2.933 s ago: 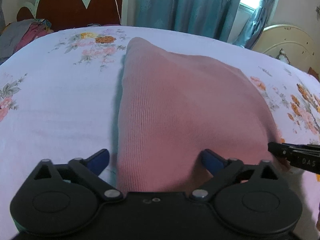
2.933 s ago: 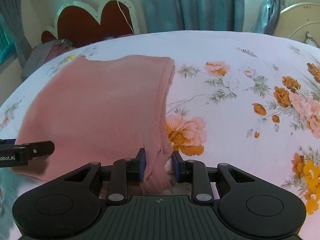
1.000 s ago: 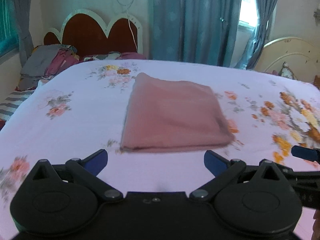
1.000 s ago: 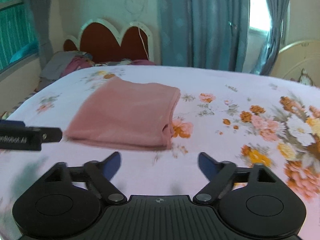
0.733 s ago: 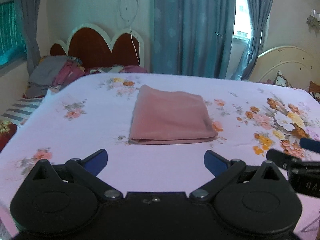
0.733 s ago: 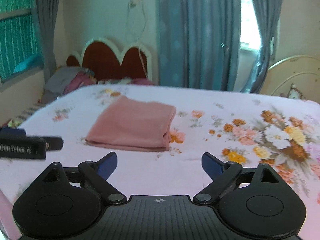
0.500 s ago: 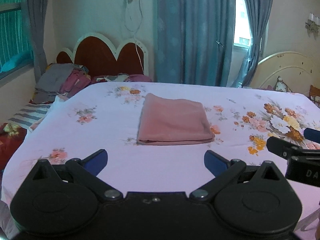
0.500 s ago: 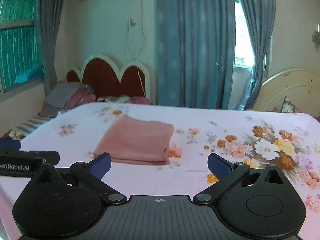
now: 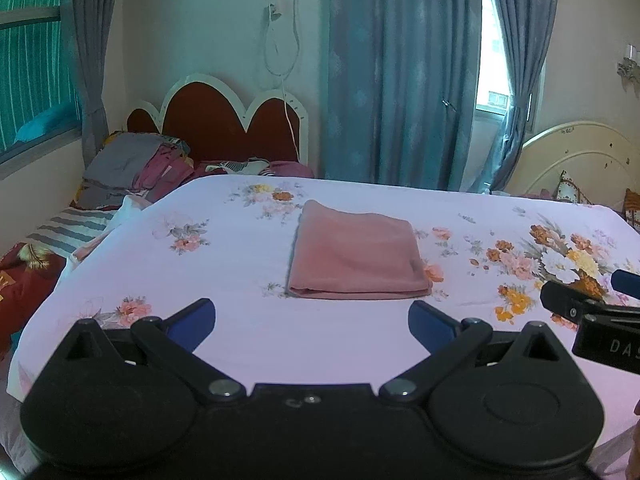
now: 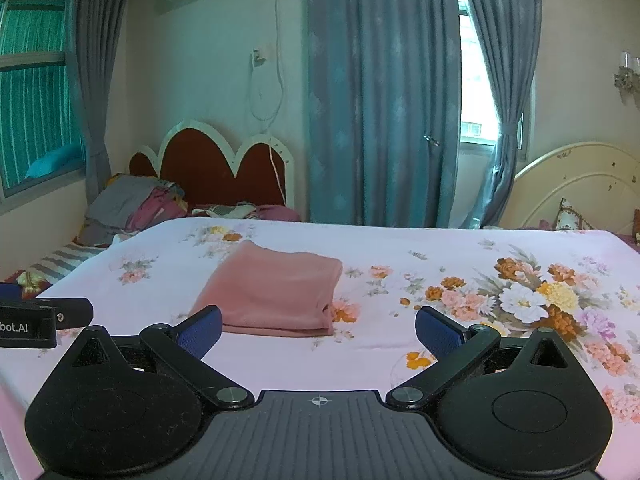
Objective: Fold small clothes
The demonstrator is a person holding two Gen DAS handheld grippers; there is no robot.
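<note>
The pink garment is a soft knit item, folded into a compact rectangle of several layers. It lies flat on the bed, on a pale floral sheet, roughly at the middle of the mattress. The stacked fold edges face the near side, with a rounded fold along the right side. In the right wrist view the pink garment appears left of centre. Nothing touches it.

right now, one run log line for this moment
garment: pink cloth folded flat on bed | left gripper: open, empty | right gripper: open, empty
</note>
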